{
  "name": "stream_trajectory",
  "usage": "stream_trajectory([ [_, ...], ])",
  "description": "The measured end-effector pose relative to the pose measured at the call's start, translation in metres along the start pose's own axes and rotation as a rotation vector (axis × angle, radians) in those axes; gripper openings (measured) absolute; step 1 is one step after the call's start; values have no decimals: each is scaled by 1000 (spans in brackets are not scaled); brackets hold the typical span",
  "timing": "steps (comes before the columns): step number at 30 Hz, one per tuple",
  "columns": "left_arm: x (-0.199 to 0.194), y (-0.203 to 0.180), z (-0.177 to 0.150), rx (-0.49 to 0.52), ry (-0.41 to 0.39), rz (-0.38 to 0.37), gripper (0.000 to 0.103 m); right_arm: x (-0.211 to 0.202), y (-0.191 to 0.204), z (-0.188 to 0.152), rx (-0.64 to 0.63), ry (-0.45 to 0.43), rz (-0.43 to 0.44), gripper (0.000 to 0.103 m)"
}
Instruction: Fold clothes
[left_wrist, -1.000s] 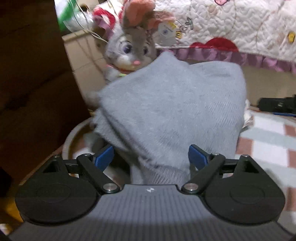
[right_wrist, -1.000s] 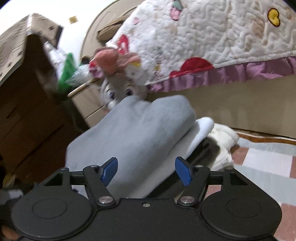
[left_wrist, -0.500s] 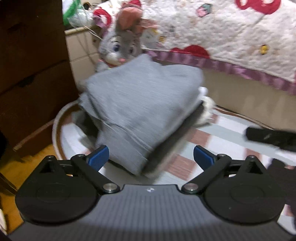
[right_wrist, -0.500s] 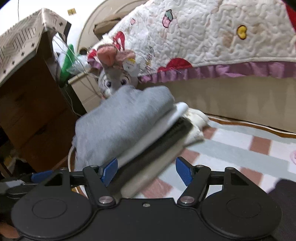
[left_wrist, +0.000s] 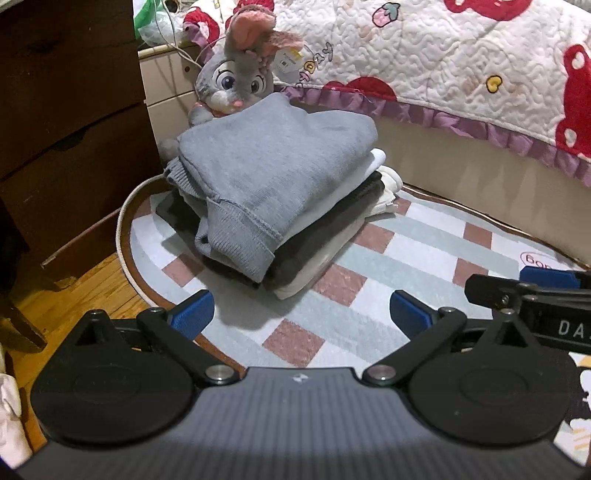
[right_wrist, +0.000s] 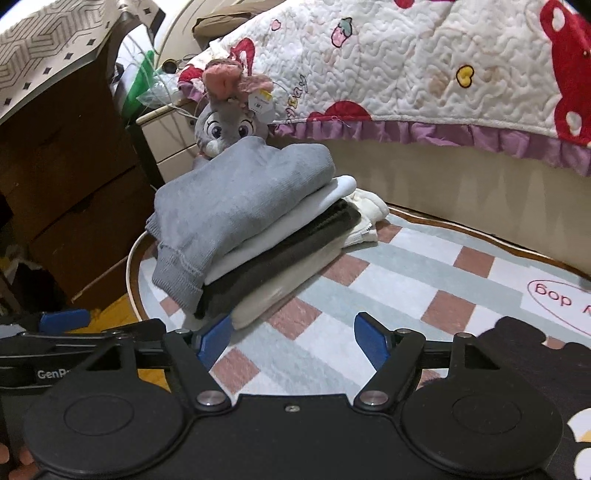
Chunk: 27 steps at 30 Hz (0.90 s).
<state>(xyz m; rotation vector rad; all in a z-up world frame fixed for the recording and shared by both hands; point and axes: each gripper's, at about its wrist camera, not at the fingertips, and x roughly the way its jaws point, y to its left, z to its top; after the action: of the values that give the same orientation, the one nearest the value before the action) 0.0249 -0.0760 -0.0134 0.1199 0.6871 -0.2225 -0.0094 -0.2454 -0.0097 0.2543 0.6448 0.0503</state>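
A folded grey knit sweater (left_wrist: 273, 173) tops a stack of folded white, dark grey and cream clothes (right_wrist: 280, 258) on the checked pastel rug (left_wrist: 424, 236), before a grey plush rabbit (left_wrist: 236, 79). Left gripper (left_wrist: 301, 314) and right gripper (right_wrist: 291, 338) hover nearby, fingers spread wide, empty.

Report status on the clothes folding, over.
Left gripper open, empty. Right gripper open, empty. Grey sweater folded atop stack on rug. Nothing blocking.

The grey sweater (left_wrist: 273, 173) hides the plush rabbit's (left_wrist: 236, 79) body.
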Motion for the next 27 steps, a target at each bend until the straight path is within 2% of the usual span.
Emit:
stream_trajectory([
  [9,-17,-21,-8,25,4,23,103,-29,-4,-13,-25,17,-82,83],
  [17,-20,-29,-11,2,36,29,103,-38,-9,-19,-13,44,-108,84],
  [27,-18,-41,-15,45,1,75,103,-35,-16,-23,-1,62,-123,85],
])
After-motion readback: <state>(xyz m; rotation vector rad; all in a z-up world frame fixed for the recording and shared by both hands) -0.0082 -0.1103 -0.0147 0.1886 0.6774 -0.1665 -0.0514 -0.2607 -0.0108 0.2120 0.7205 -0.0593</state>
